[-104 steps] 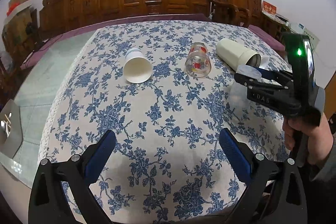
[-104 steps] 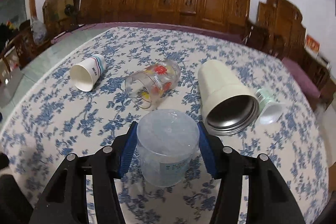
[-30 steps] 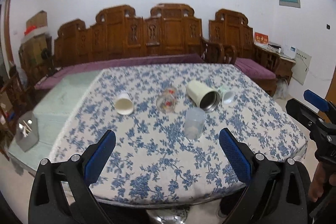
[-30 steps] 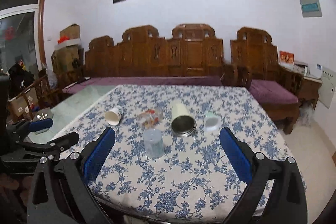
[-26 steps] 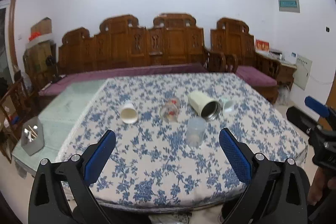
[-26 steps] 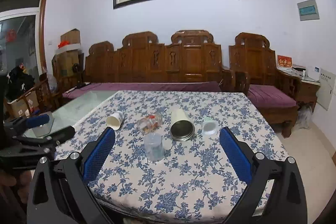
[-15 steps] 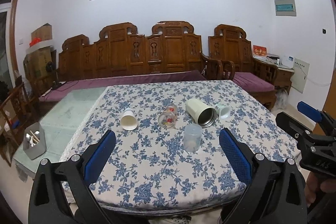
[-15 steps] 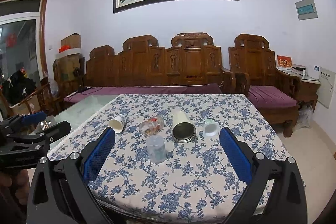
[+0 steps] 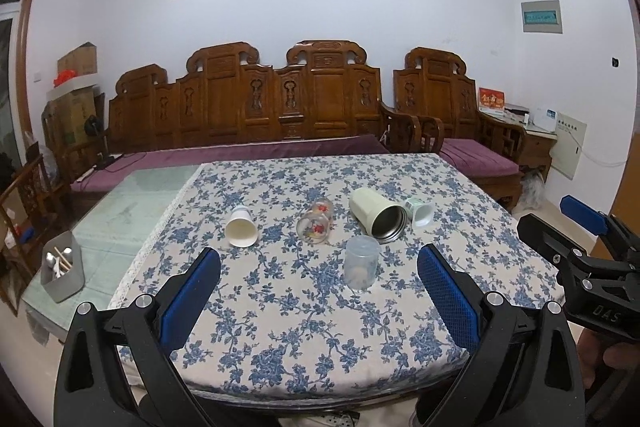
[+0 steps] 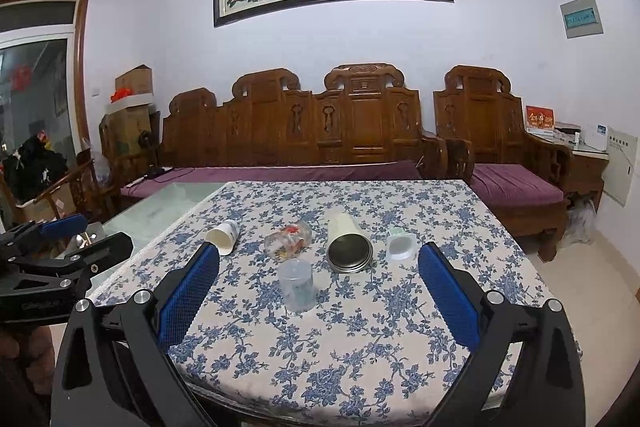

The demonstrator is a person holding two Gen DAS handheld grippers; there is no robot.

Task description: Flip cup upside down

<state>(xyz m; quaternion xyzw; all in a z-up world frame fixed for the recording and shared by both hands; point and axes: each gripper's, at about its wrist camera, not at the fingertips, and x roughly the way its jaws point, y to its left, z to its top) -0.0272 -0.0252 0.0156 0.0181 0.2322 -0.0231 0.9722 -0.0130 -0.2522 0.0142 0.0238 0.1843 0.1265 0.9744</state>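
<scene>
Well back from the table (image 9: pixel 280 307), both grippers level and gaping wide, clear plastic cup (image 10: pixel 297 285) standing inverted.

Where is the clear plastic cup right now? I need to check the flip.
The clear plastic cup stands alone on the blue floral tablecloth, nearest the camera in both views, just in front of the lying printed glass and steel-lined cream tumbler.

The utensils in the grey holder (image 9: pixel 63 267), at the far left of the floral table (image 9: pixel 280 327), are too small to identify; the print on the glass (image 10: pixel 289 239) is unreadable.
</scene>
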